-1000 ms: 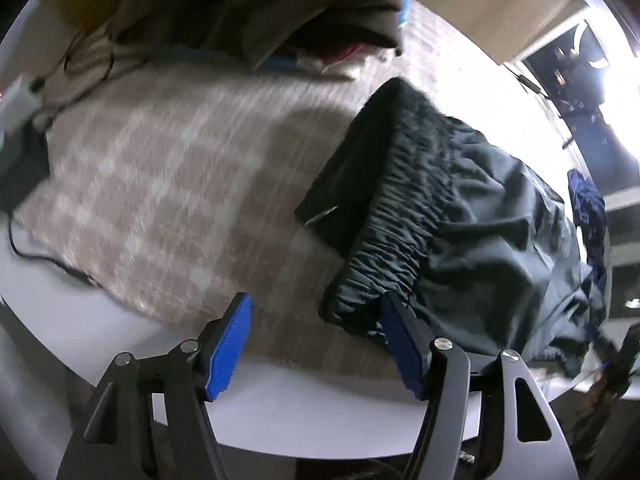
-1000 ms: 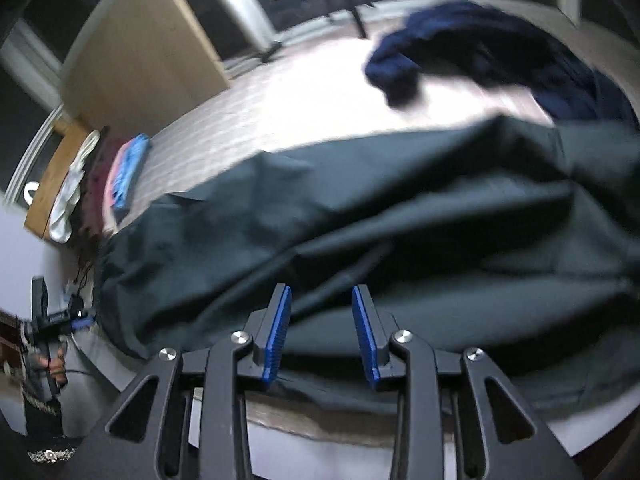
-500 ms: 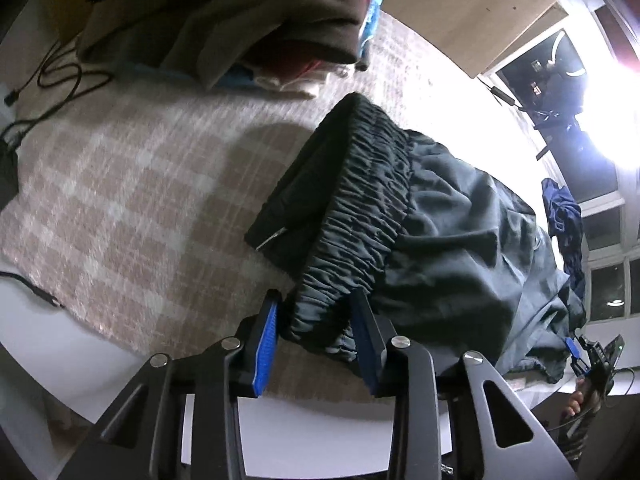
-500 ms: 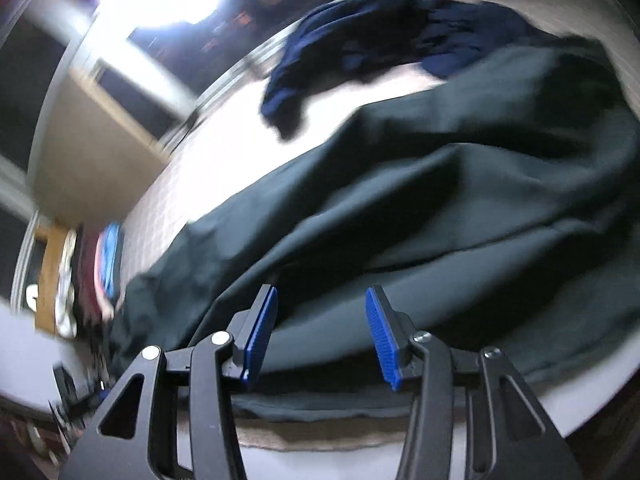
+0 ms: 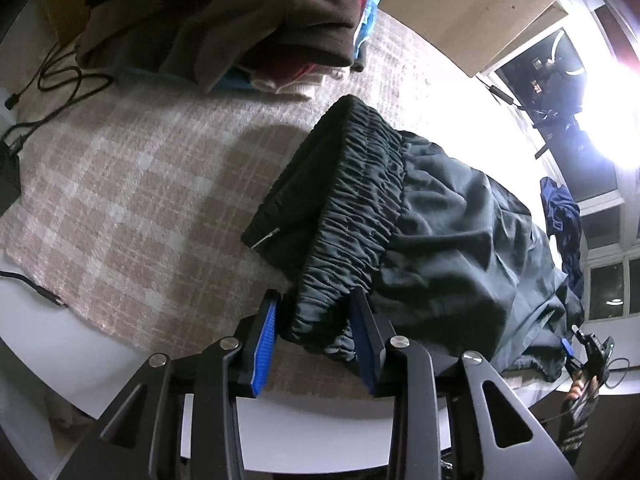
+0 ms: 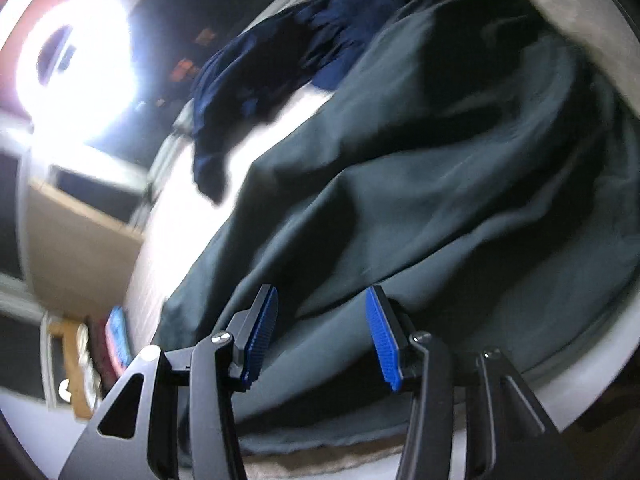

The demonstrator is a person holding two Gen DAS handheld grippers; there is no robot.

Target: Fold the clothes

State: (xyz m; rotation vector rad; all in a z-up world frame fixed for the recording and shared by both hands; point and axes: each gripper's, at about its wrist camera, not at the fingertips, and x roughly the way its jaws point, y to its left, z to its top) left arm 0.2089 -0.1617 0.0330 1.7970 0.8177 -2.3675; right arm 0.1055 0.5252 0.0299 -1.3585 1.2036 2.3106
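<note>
Dark green-black trousers (image 5: 440, 232) lie crumpled across the checked cloth (image 5: 140, 184) on the table. Their gathered elastic waistband (image 5: 356, 200) stands up toward me. My left gripper (image 5: 316, 340) is shut on the near end of that waistband, with the bunched fabric squeezed between the blue pads. In the right wrist view the same trousers (image 6: 440, 180) fill the frame, blurred. My right gripper (image 6: 320, 328) hovers over a trouser leg near the table's edge, open, with its pads apart and pressing on nothing.
A pile of brown, red and blue clothes (image 5: 240, 28) sits at the back left. A navy garment (image 6: 280, 68) lies beyond the trousers. Black cables (image 5: 52, 92) run along the left. The white table rim (image 5: 320, 432) is close below. A ring light (image 6: 80, 68) glares.
My left gripper closed from wide open onto the waistband's near end and now lifts it slightly. My right gripper opened wider, rolled, and slid along the trousers.
</note>
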